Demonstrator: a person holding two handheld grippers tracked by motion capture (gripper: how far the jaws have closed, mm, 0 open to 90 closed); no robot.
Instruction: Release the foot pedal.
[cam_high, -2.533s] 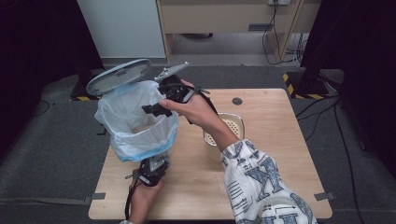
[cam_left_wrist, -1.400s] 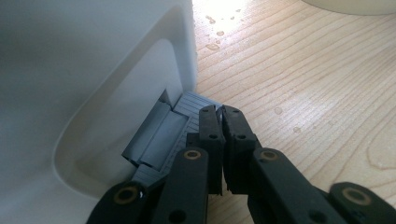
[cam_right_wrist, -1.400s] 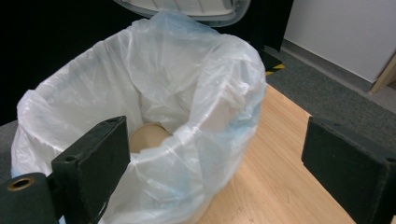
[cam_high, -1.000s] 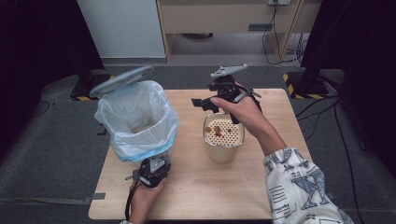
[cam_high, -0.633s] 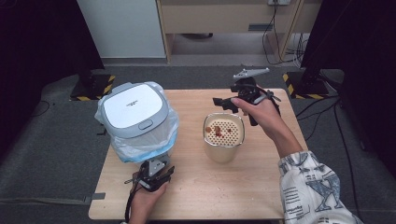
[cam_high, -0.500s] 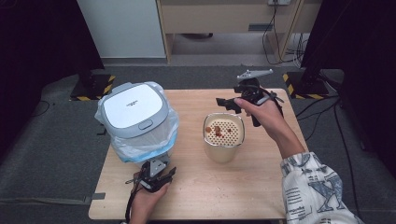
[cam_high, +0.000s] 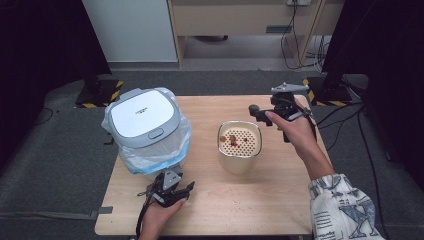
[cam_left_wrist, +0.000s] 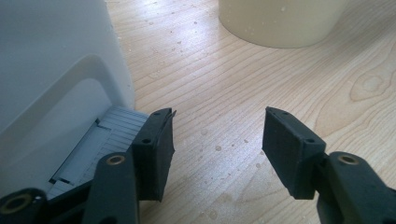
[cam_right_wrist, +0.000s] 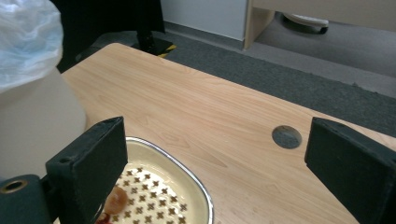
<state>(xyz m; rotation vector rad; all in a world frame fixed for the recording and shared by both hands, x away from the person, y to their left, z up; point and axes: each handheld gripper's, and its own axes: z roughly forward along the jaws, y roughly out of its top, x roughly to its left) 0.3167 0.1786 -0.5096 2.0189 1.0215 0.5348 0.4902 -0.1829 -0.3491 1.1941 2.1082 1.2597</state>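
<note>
A white pedal bin (cam_high: 145, 120) lined with a clear blue-edged bag stands at the table's left with its lid down. My left gripper (cam_high: 176, 184) lies low on the table at the bin's foot. In the left gripper view its jaws (cam_left_wrist: 219, 116) have just been opening and stand open over bare wood, with the grey pedal (cam_left_wrist: 107, 135) just left of the left jaw. A cream container (cam_high: 240, 145) with a perforated insert (cam_right_wrist: 154, 191) holds a few brown food bits. My right gripper (cam_high: 265, 117) hovers open to its right, nothing between its jaws (cam_right_wrist: 217, 128).
The wooden table (cam_high: 240, 200) has a round cable hole (cam_right_wrist: 286, 136) beyond the right gripper. Grey carpet surrounds the table, with a cabinet and cables behind it. A patterned sleeve (cam_high: 345, 210) comes in at the bottom right.
The bin's lid has dropped from open to shut. My right gripper has moved from over the bin to the right, past the cream container. The left gripper's jaws have spread by the pedal.
</note>
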